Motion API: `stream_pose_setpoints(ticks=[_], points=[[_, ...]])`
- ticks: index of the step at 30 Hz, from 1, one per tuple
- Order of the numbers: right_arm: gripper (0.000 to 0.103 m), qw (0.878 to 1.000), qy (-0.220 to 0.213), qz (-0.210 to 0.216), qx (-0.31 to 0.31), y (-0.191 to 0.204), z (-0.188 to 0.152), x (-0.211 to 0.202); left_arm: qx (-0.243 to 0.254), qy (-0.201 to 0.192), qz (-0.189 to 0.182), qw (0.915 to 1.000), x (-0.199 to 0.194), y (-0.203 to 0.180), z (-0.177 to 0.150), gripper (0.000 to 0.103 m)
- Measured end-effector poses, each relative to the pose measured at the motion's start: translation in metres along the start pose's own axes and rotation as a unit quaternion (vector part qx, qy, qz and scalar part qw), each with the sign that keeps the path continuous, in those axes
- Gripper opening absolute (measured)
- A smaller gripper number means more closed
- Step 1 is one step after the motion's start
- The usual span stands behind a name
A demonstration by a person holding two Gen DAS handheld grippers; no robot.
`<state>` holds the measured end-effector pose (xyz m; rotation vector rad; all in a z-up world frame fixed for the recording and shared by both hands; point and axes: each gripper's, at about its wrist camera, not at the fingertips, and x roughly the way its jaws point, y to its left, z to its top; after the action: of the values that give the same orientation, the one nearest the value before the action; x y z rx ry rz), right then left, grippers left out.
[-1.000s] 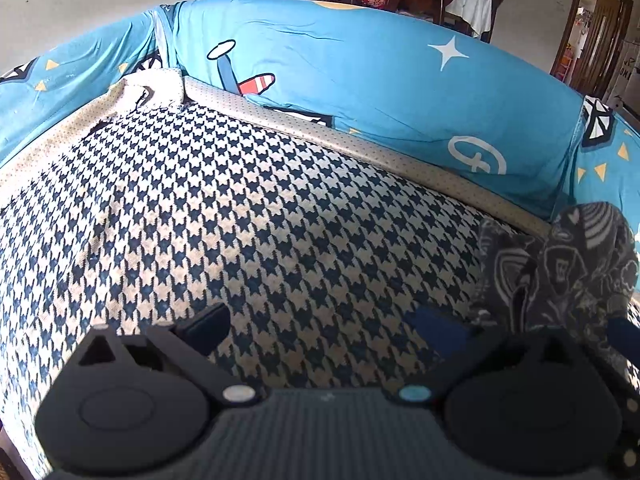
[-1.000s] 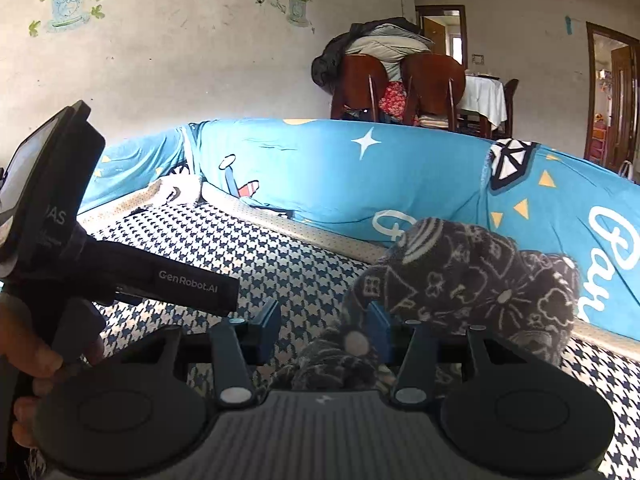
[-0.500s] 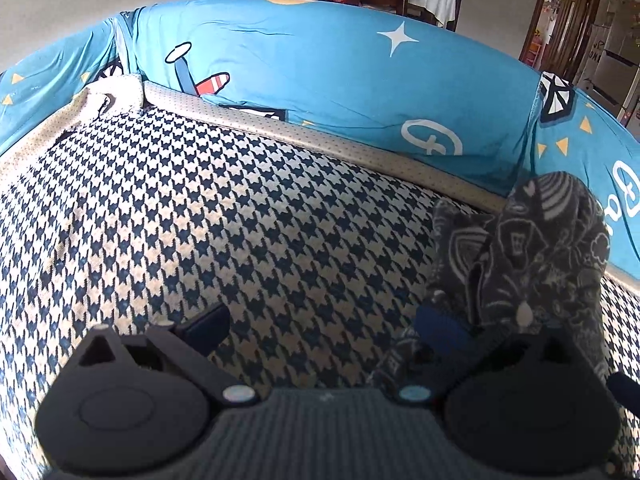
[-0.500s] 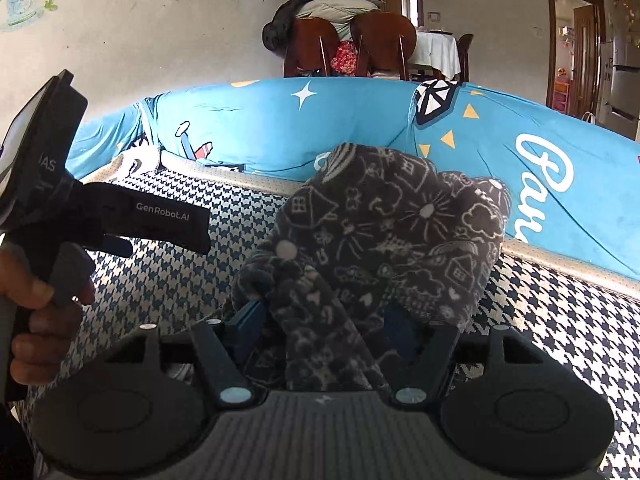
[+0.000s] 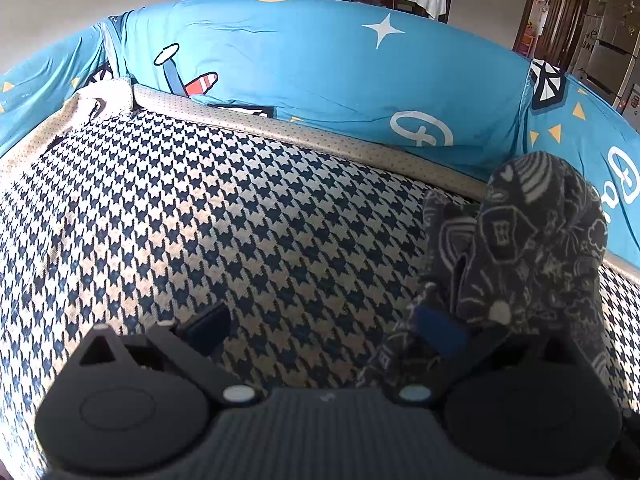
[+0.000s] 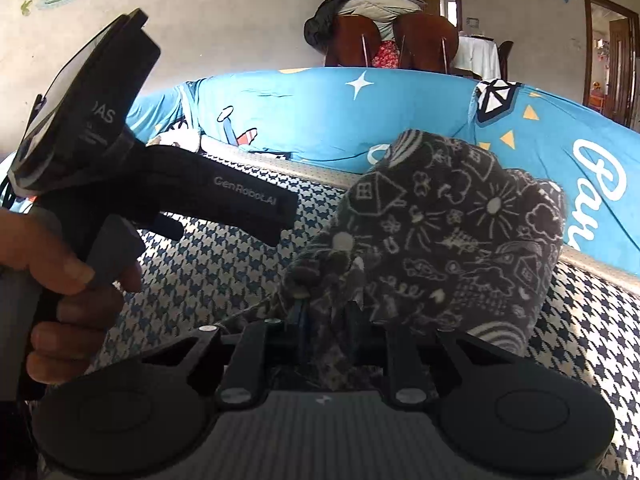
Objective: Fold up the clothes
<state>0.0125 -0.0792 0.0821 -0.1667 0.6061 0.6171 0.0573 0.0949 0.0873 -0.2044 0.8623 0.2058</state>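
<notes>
A dark grey fleece garment with white doodle print (image 6: 440,232) bunches up just ahead of the right gripper (image 6: 324,316), whose jaws are closing on a fold of it. The left gripper (image 5: 320,328) hangs spread above the navy-and-cream houndstooth cushion (image 5: 200,216), garment at its right finger.

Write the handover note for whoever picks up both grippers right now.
Right gripper: jaws closing on a bunched fold of the dark garment; fabric is between the fingers.
Left gripper: open, holding nothing; its right finger sits against the garment's edge.
Garment: crumpled heap on the houndstooth cover, near the blue bolster.
Done: no fold visible.
Left: likely spread it flat, then fold.
</notes>
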Motion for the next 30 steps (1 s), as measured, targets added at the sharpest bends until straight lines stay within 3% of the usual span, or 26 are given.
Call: stream_pose_setpoints(ticks=[9,15,23,30], points=[[0.021,0.999,0.021,0.023,0.024,0.000,-0.005,0.030,-0.006,0.002,0.007,1.0000,0.003,0.001,-0.002,0.103],[0.037,0.999,0.015,0.029,0.007,0.007,-0.012,0.035,0.003,-0.009,-0.018,0.9998,0.002,-0.010,-0.001,0.103],[0.040,0.999,0.011,0.029,0.013,0.005,-0.018,0.034,0.059,-0.042,-0.046,0.9963,0.000,-0.047,0.016,0.103],[0.040,0.999,0.015,0.039,0.020,-0.002,-0.016,0.024,0.107,-0.044,-0.065,0.9911,0.002,-0.068,0.038,0.103]])
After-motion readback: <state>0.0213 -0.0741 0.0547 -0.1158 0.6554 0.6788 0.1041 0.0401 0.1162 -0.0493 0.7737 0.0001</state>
